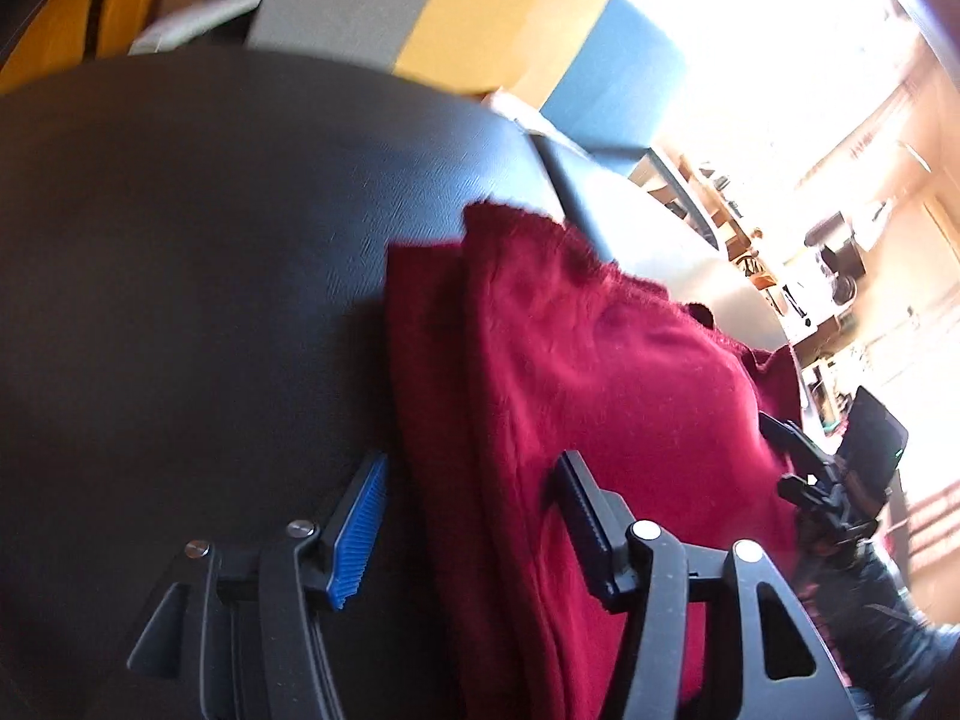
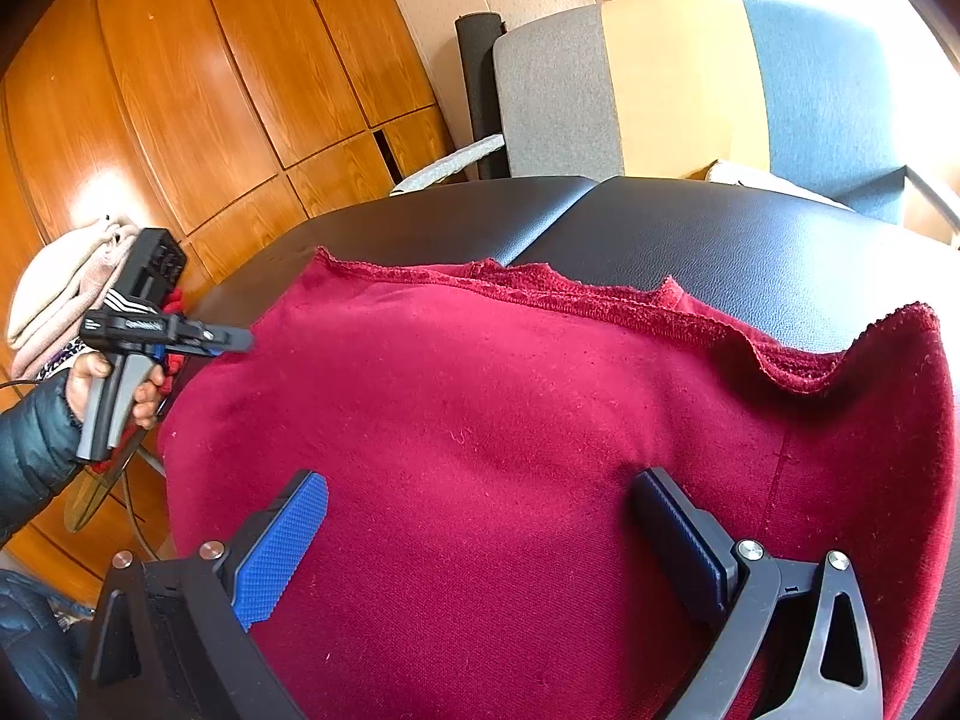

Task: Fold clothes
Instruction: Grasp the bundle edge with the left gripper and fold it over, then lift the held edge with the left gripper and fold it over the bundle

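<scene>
Covering most of the black padded bench (image 2: 690,222), a dark red garment (image 2: 510,420) is spread flat, its ragged hem toward the far edge and one corner curled up at the right side. The right gripper (image 2: 480,534) is held low over the cloth near the near edge, fingers spread wide with nothing pinched; the left gripper (image 1: 468,516) is seen at the garment's folded left edge, fingers also spread apart, one pad over bare bench, one over cloth. A pile of pale folded clothes (image 2: 54,300) is seen beyond the bench's left corner.
</scene>
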`<state>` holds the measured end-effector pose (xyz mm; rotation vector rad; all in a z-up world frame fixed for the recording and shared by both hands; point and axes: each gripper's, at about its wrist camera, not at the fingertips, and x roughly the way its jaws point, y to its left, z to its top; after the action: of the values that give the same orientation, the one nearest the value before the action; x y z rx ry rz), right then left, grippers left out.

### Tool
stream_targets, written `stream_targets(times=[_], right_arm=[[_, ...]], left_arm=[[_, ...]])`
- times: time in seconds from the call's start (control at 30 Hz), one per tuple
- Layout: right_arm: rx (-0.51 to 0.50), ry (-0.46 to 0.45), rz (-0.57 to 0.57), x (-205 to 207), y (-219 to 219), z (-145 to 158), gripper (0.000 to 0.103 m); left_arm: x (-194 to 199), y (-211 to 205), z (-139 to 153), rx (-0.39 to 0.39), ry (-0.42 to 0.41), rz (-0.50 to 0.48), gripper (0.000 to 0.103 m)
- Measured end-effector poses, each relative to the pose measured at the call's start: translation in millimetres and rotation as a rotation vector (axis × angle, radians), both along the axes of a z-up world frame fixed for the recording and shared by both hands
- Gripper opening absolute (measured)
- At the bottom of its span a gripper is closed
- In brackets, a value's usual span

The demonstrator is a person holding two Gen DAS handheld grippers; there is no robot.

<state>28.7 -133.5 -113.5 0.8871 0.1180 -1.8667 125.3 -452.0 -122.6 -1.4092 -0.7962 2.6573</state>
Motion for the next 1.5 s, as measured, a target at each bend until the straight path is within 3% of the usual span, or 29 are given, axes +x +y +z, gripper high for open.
stream_targets(times=[0.1,0.17,0.2,0.33,0.47,0.7,0.83,1.03,1.17,1.33,1.5], right_arm=[[-0.011,-0.009,0.001,-2,1,0,0.103],[-0.020,-0.017,0.001,-3,2,0,0.103],[-0.022,-0.019,0.001,-4,2,1,0.103],[-0.020,-0.049,0.004,-7,3,5,0.103],[-0.012,-0.118,0.018,-11,10,20,0.103],[0.116,-0.060,0.055,-1,33,18,0.103],[0.159,-0.027,0.067,2,33,12,0.103],[0.186,0.009,0.065,8,29,0,0.103],[0.138,0.003,0.046,8,38,-2,0.103],[0.086,0.000,0.028,11,45,-5,0.103],[0.016,-0.015,0.023,10,50,-5,0.103]], left_arm=[[-8,10,-2,-0.042,0.001,0.005,0.056],[-14,17,-2,-0.076,-0.005,0.011,0.036],[-16,17,-2,-0.049,-0.008,0.014,0.025],[-25,5,0,0.004,-0.011,0.078,0.019],[-21,-12,12,0.006,-0.001,0.137,0.017],[0,-31,42,0.036,0.037,0.173,0.016],[12,-21,68,0.154,0.114,0.159,0.015],[11,20,120,0.340,0.267,0.105,0.014],[-15,62,147,0.387,0.301,0.046,0.014],[-67,125,156,0.400,0.253,-0.034,0.014],[-121,192,128,0.362,0.140,-0.111,0.014]])
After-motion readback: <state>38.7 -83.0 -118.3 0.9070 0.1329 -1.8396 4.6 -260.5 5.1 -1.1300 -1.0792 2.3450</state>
